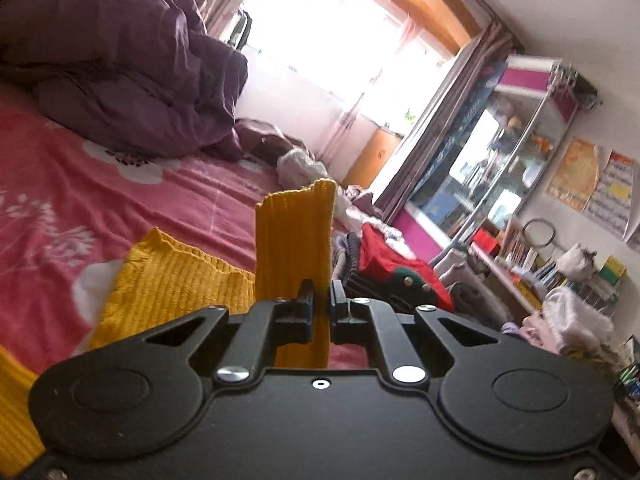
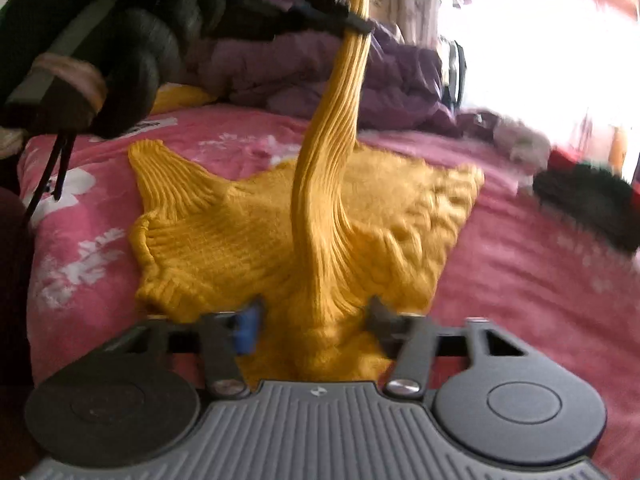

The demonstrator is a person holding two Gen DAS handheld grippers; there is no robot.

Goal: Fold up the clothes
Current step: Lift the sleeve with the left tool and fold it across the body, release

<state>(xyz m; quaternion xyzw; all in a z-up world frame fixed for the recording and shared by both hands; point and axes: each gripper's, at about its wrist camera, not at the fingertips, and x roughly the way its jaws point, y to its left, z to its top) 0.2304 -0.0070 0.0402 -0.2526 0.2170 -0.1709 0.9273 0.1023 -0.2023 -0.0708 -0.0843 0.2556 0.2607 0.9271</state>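
A mustard-yellow ribbed knit sweater lies spread on a bed covered by a pink sheet with white flower prints. The left tool is pinching 1 sleeve of the sweater: its 2 black fingers are pressed together on the ribbed cuff, and the fabric stands up above them in the left wrist view. In the right wrist view that same left tool appears near the top, gripping the sleeve end high above the bed, so the sleeve rises from the sweater's body as a tall, narrow column. A dark sleeve of the person shows in the upper left of that view.

The right tool sits low over the near part of the sweater with its fingers spread wide, 1 on each side of the base of the raised sleeve. Whether the fingers touch the knit cannot be told because the view is blurred.

The other sleeve lies flat toward the left, its cuff pointing away. A crumpled purple duvet is heaped at the far end of the bed. A pile of red and dark clothing rests at the bed's edge, well apart from the sweater. A bright window fills the background.
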